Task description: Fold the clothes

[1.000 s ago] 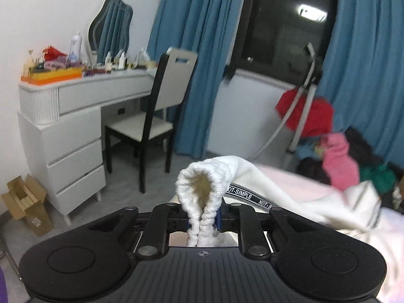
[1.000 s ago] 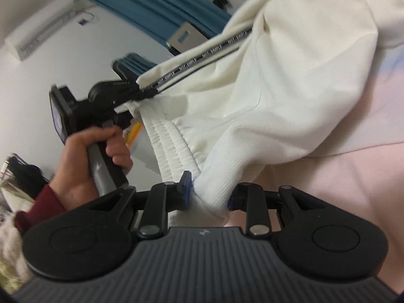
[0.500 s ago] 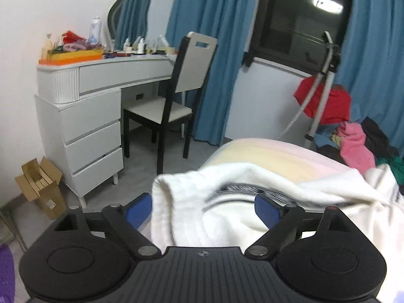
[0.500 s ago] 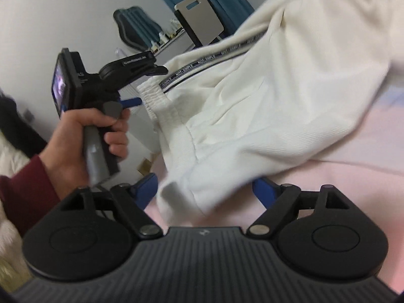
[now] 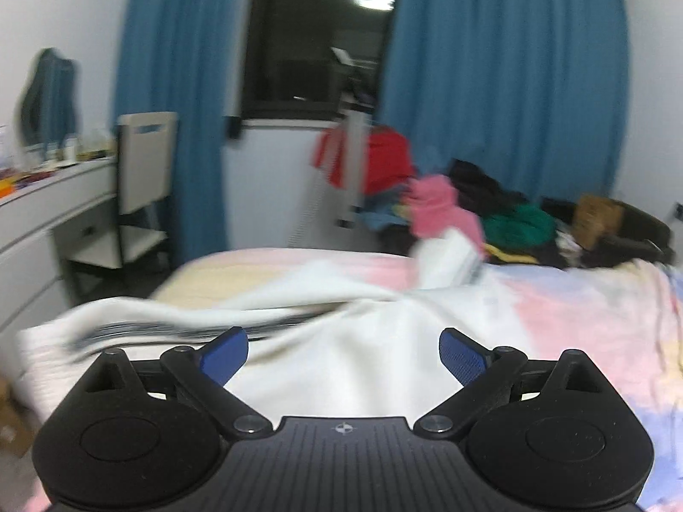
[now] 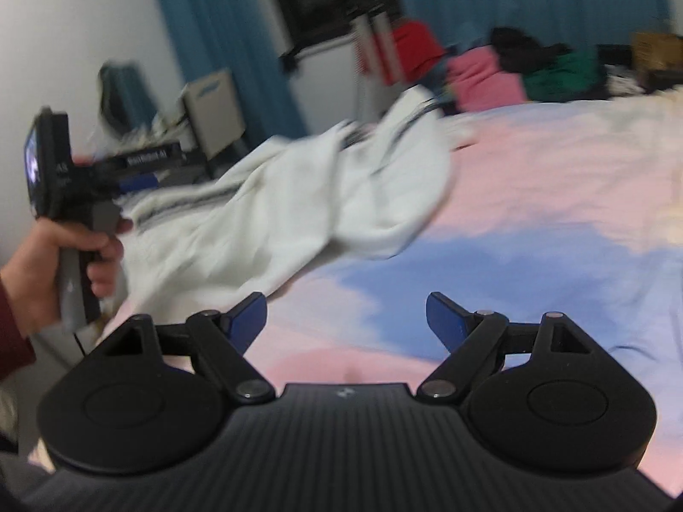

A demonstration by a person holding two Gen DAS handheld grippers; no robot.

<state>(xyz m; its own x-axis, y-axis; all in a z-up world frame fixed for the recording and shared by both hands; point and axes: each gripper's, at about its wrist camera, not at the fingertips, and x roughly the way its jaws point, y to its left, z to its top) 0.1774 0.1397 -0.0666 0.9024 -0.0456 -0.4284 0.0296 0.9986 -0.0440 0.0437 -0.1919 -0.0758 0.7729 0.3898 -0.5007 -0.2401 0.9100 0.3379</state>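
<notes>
Left claw [image 5: 343, 352]: jaws opening, blue pads spread wide with nothing pinched; the white cloth lies below and past them, not gripped.
Right claw [image 6: 345, 320]: released, pads wide apart over bare bedspread, touching nothing.
Left hand [image 6: 51, 269]: wraps the left claw's handle, dark red sleeve at the wrist.
White garment [image 5: 341, 341]: one, striped along its side, sprawled unfolded across the bed's near-left part, blurred.
Bed [image 6: 533, 213]: pastel pink, blue and cream spread.
Clothes pile [image 5: 469, 209]: beyond the bed's far edge; red, pink, green and black pieces, count unclear.
Room: two blue curtains [image 5: 503, 98] flanking one dark window [image 5: 316, 42]; one chair [image 5: 143, 183] at a white counter [image 5: 47, 213] on the left.
</notes>
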